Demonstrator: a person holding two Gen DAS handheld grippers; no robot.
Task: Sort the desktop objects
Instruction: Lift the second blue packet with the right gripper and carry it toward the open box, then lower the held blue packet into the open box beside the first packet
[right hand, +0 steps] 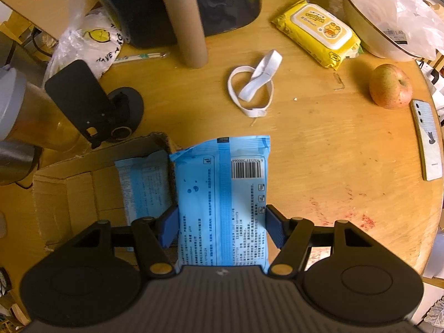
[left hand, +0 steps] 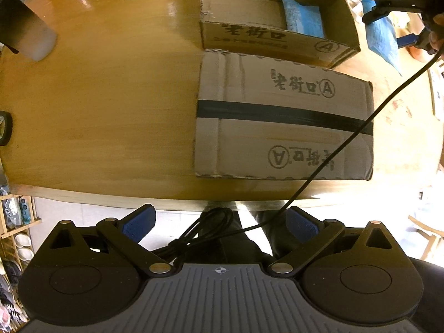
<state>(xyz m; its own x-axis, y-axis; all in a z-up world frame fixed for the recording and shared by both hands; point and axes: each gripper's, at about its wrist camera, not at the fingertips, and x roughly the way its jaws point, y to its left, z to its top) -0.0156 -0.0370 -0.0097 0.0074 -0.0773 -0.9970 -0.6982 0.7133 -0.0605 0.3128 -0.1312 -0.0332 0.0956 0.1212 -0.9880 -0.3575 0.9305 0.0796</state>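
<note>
My right gripper (right hand: 222, 227) points down over the wooden table (right hand: 333, 166), shut on a light blue wipes pack (right hand: 222, 183) that hangs just right of an open cardboard box (right hand: 69, 194). A second blue pack (right hand: 144, 186) lies inside that box. In the left wrist view the same open box (left hand: 341, 27) holds its blue pack (left hand: 304, 18), and the right gripper (left hand: 391, 27) carries the held pack (left hand: 381, 38) beside the box's right wall. My left gripper (left hand: 220, 222) stands open beyond the table's near edge, with nothing between its fingers.
A taped, closed cardboard box (left hand: 283, 119) lies in front of the open one. Elsewhere on the table are a yellow wipes pack (right hand: 316, 32), an apple (right hand: 390, 86), a white elastic band (right hand: 254, 86), a cardboard tube (right hand: 184, 25), a phone (right hand: 427, 138) and a black stand (right hand: 91, 100). A cable (left hand: 347, 141) crosses the closed box.
</note>
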